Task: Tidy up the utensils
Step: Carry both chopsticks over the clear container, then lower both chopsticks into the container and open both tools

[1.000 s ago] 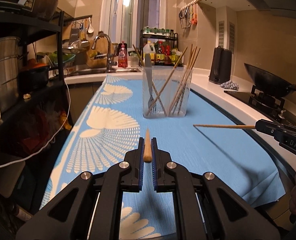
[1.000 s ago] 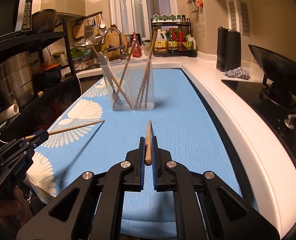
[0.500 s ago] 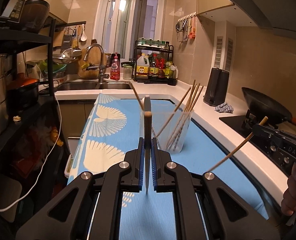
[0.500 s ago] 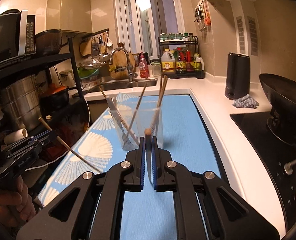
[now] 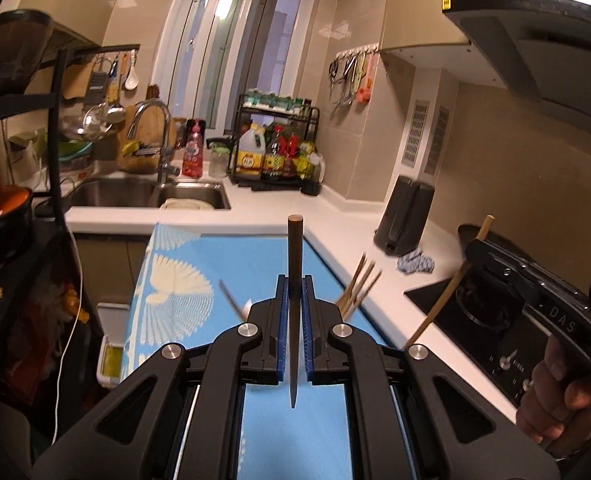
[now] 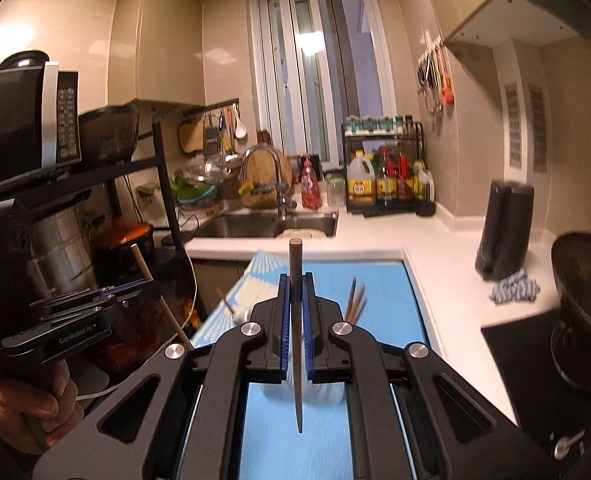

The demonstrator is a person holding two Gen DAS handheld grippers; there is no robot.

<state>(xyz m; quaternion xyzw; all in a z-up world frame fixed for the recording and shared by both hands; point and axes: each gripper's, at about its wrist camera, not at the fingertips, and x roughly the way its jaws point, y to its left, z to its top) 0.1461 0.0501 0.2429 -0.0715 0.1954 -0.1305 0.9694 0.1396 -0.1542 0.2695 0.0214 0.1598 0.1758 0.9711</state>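
"DAS" on right tongs (image 5: 491, 258), "GenRobot.AI" on left tongs (image 6: 143, 286)

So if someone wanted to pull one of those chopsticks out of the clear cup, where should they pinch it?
Probably near the top of a chopstick in the cup, coming from above. The upper ends fan out above the rim with gaps between them; the lower parts sit inside the clear cup, mostly hidden behind the right gripper. Close across the thin shaft and lift along its lean.

Black linkages, blue-padded fingers (image 5: 282, 332), silver screws
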